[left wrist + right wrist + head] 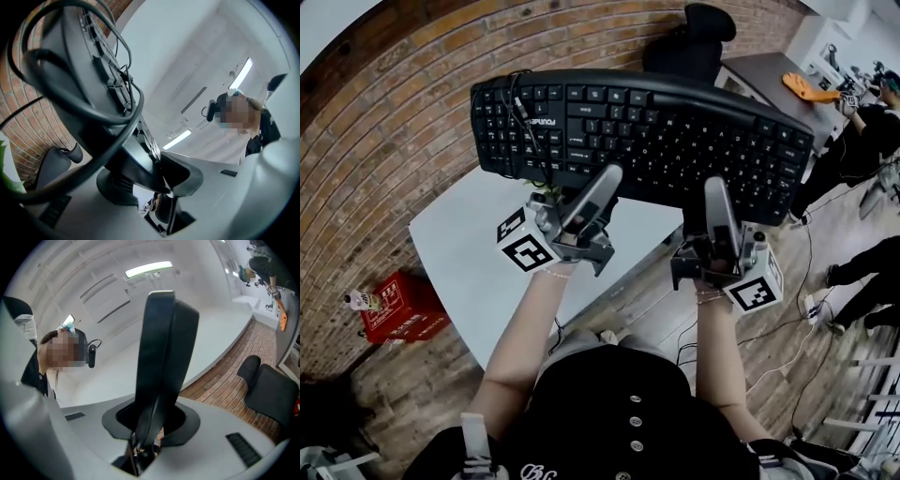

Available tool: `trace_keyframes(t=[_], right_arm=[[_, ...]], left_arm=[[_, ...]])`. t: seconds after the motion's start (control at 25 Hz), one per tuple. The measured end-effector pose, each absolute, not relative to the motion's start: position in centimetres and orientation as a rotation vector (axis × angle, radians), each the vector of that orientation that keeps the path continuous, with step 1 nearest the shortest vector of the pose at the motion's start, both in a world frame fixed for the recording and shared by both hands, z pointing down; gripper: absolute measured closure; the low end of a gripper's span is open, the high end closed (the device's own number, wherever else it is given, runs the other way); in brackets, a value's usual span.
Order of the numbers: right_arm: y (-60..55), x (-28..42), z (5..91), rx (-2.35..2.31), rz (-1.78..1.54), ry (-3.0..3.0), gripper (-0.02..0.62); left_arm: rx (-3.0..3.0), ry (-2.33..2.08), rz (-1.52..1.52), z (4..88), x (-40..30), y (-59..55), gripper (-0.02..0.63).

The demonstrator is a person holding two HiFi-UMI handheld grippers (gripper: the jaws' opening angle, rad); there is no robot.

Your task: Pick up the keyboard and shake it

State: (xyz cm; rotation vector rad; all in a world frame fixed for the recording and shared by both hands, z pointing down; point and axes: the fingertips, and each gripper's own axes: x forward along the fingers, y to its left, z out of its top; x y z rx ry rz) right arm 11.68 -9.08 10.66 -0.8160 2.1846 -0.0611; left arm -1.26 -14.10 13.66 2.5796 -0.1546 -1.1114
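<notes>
The black keyboard [647, 131] hangs in the air above the table, tilted with its keys toward me. Its coiled cable [520, 112] is bundled over the left end. My left gripper [607, 178] is shut on the keyboard's near edge left of the middle. My right gripper [714, 187] is shut on the same edge further right. In the left gripper view the keyboard [75, 61] and cable loop [93, 112] fill the left side, its edge pinched in the left gripper [161, 176]. The right gripper view shows the keyboard [161, 362] edge-on, rising out of the right gripper [147, 427].
A white table [469, 244] lies under the keyboard, with a brick wall on its left. A red crate [398, 305] stands on the floor at the left. A black chair [694, 37] is behind the keyboard. People and a second desk [769, 70] are at the right.
</notes>
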Motion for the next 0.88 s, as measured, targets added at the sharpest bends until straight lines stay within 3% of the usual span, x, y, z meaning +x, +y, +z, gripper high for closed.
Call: trace_keyframes(t=[0.88], right_arm=[[-7.4,10.8,8.3,-0.923,0.053,2.193,0.497]], left_arm=[[2.460,0.075,-1.221,12.7,-0.9,-14.6,0.456]])
